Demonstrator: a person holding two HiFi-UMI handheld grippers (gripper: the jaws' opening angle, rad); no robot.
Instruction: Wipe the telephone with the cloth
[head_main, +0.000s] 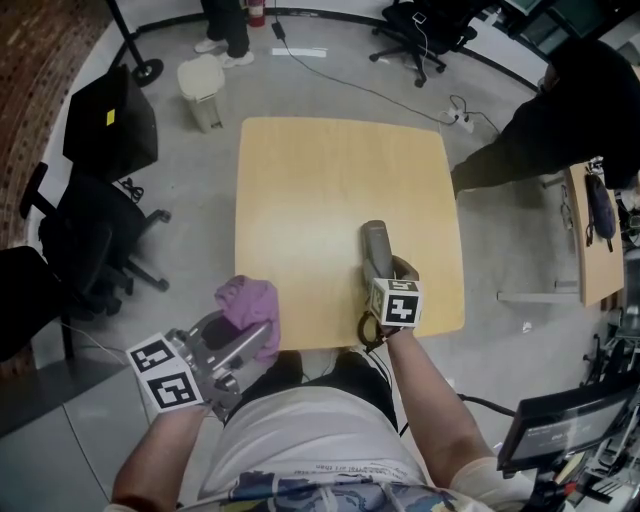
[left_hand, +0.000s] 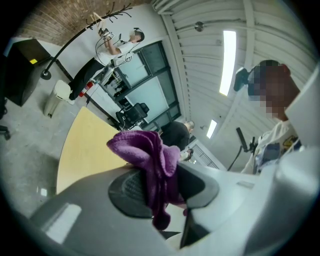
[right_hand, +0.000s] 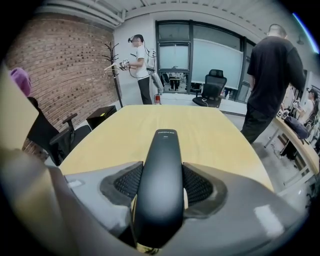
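A dark grey telephone handset (right_hand: 160, 185) is clamped between the jaws of my right gripper (right_hand: 160, 187), its long body pointing away over the table. In the head view the same handset (head_main: 376, 248) lies low over the table's near right part, with the right gripper (head_main: 381, 272) behind it. A purple cloth (left_hand: 150, 160) is pinched in my left gripper (left_hand: 157, 192) and bunches above the jaws. Seen from the head, that cloth (head_main: 250, 308) hangs at the table's near left edge, held by the left gripper (head_main: 245, 335).
The light wooden table (head_main: 340, 180) is bare apart from the handset. Black office chairs (head_main: 90, 240) stand to its left, a white bin (head_main: 203, 90) beyond the far left corner. A person in black (right_hand: 272, 75) stands at the right; another desk (head_main: 590, 240) lies further right.
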